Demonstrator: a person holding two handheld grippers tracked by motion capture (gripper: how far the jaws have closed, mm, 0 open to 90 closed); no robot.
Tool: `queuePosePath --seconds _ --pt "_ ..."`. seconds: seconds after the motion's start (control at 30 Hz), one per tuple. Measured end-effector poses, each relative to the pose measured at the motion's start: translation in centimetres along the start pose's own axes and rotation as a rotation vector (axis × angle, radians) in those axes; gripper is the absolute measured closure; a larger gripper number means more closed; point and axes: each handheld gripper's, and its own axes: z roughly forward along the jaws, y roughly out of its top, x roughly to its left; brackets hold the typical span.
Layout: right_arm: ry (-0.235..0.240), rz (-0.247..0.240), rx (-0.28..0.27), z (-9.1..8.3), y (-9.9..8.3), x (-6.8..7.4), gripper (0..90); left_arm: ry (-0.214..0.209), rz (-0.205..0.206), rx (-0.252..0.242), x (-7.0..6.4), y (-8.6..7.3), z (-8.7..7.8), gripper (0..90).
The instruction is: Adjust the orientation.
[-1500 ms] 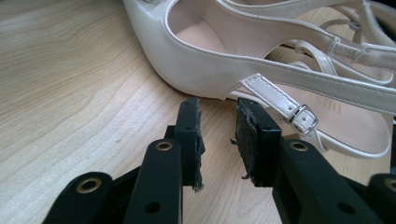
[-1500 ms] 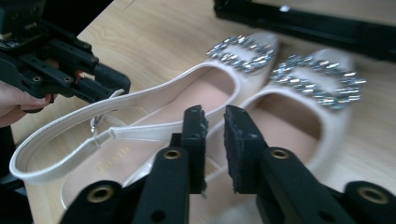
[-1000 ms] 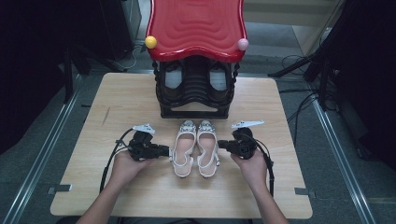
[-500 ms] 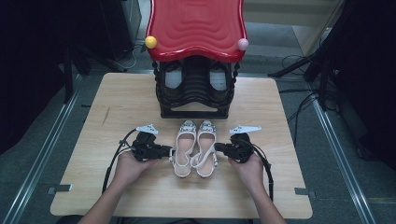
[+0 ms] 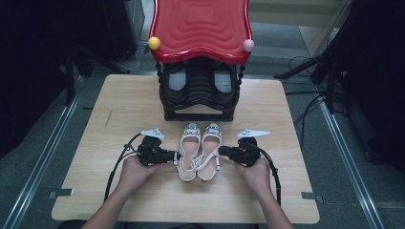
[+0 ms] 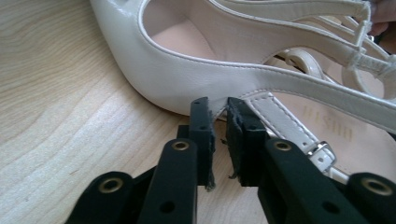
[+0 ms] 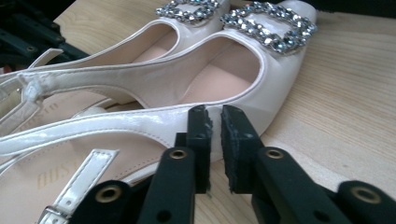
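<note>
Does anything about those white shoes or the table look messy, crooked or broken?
Nothing stands out. The two white slingback shoes lie side by side, toes toward the shoe rack, with the left gripper and right gripper at their outer sides.

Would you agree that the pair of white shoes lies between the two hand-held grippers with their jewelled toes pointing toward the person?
Not quite: the white shoes do lie between the left hand-held gripper and the right hand-held gripper, but their jewelled toes point away from the person, toward the black rack. The high view shows it.
</note>
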Motion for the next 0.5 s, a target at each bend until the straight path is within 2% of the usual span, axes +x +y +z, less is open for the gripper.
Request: queuePosePath --seconds 0.23,0.37,0.5 --pt "-0.024 -0.009 0.024 -0.05 0.31 0.25 81.8 -0.016 -0.005 0.0 -0.22 -0.06 0.26 82.6" --pt "-0.015 0.042 0.026 -0.06 0.35 -0.24 76.4 -0.029 -0.008 0.002 -0.38 -0.15 0.39 82.6" --pt "-0.001 0.072 0.034 -0.06 0.45 -0.62 76.5 -0.04 -0.014 0.0 -0.56 -0.3 0.48 82.7"
